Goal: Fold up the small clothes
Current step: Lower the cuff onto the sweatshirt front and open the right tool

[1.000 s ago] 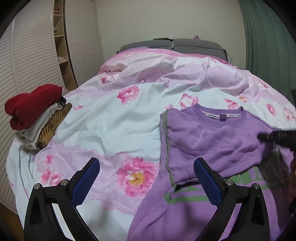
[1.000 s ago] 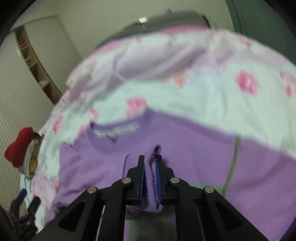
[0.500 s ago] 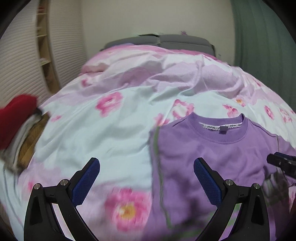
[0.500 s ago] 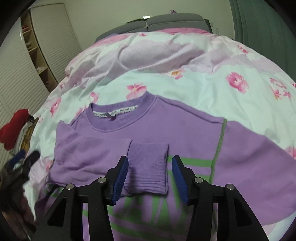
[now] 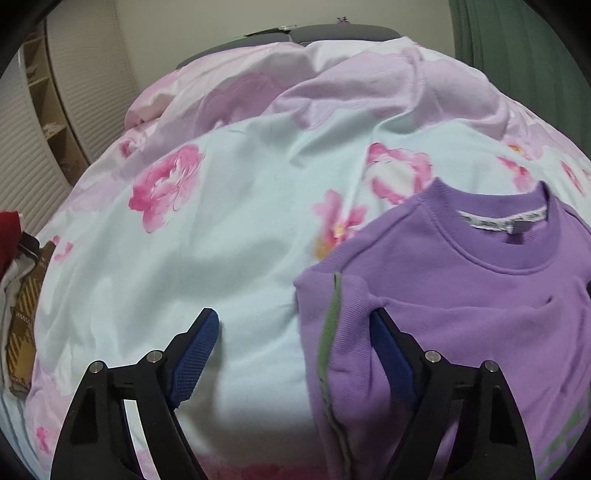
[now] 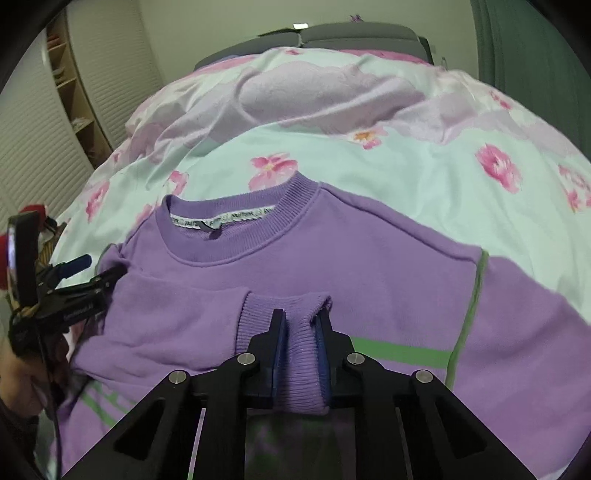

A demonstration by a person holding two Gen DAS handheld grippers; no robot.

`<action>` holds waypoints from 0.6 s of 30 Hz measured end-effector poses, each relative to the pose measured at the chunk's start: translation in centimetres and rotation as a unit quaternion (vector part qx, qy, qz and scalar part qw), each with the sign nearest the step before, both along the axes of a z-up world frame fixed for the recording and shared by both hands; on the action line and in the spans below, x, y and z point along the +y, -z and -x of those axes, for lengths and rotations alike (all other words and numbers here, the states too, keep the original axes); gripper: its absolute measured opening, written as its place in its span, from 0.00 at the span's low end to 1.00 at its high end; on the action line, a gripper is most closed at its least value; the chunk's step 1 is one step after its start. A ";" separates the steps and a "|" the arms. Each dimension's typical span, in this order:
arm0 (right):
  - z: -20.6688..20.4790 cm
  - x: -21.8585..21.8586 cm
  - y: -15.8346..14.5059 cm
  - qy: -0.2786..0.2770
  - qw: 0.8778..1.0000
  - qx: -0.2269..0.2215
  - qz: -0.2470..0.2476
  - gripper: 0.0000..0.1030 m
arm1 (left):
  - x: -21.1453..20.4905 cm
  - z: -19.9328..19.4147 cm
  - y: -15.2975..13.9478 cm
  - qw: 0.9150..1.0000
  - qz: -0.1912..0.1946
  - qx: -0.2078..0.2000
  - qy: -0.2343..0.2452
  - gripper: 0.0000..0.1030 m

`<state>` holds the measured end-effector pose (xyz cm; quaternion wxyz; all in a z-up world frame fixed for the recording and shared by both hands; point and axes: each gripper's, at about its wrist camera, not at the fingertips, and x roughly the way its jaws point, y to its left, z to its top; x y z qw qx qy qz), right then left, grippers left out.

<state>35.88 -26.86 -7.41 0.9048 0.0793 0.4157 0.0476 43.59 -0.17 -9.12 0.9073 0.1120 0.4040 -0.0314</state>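
A purple sweatshirt [image 6: 369, 258] with green stripes lies face up on the bed, collar away from me; it also shows in the left wrist view [image 5: 480, 314]. Its left sleeve is folded across the chest. My right gripper [image 6: 300, 328] is shut on the ribbed sleeve cuff [image 6: 295, 354]. My left gripper [image 5: 291, 332] is open at the sweatshirt's folded left shoulder, its right finger [image 5: 388, 347] on the purple fabric and its left finger [image 5: 195, 350] on the bedspread. The left gripper also shows in the right wrist view [image 6: 92, 269].
The floral bedspread [image 5: 240, 240] covers the bed, rumpled toward the grey headboard [image 6: 351, 35]. A stack of folded clothes [image 5: 18, 295] with a red item on top sits at the left edge. Louvred wardrobe doors and shelves [image 5: 44, 110] stand left; a green curtain [image 5: 517, 55] hangs right.
My right gripper, which had opened and laid the cuff on the chest, has shut on the cuff again. My left gripper has moved right and forward to the sweatshirt's folded shoulder.
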 end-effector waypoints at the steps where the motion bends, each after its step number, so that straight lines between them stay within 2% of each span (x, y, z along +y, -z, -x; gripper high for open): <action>1: 0.0 0.0 -0.2 0.003 1.000 -0.005 0.002 0.12 | 0.0 -0.1 0.0 1.000 -0.005 -0.005 -0.002 0.81; 3: 0.1 0.2 -0.8 0.010 1.000 -0.022 0.009 0.12 | 0.1 -0.5 0.1 1.000 -0.020 -0.018 -0.013 0.81; 5: 0.1 0.4 -0.9 0.015 0.999 -0.029 0.018 0.12 | 0.4 -0.8 0.3 0.999 -0.019 -0.021 -0.016 0.81; 7: -0.4 0.4 -0.3 0.017 0.999 -0.012 0.028 0.12 | 0.6 -0.8 0.5 1.000 -0.015 -0.021 -0.014 0.81; 9: -0.7 0.2 0.7 0.018 0.999 0.015 0.025 0.14 | 0.4 0.1 -0.1 0.999 -0.016 -0.035 -0.005 0.76; 11: -0.3 -0.4 0.5 0.024 0.999 0.017 0.015 0.23 | 0.4 1.3 -1.2 0.999 -0.016 -0.047 0.003 0.73; 13: 0.3 -0.8 -0.1 0.038 0.999 0.008 0.019 0.49 | 0.5 2.8 -2.4 0.998 -0.007 -0.059 0.014 0.73; 15: 1.4 -1.2 -1.2 0.041 0.999 -0.015 0.015 0.51 | 0.5 4.5 -3.6 0.997 -0.006 -0.068 0.025 0.74; 18: 2.3 -1.1 -1.7 0.025 0.999 -0.023 0.013 0.51 | 0.6 7.5 -4.5 0.997 0.009 -0.064 0.047 0.77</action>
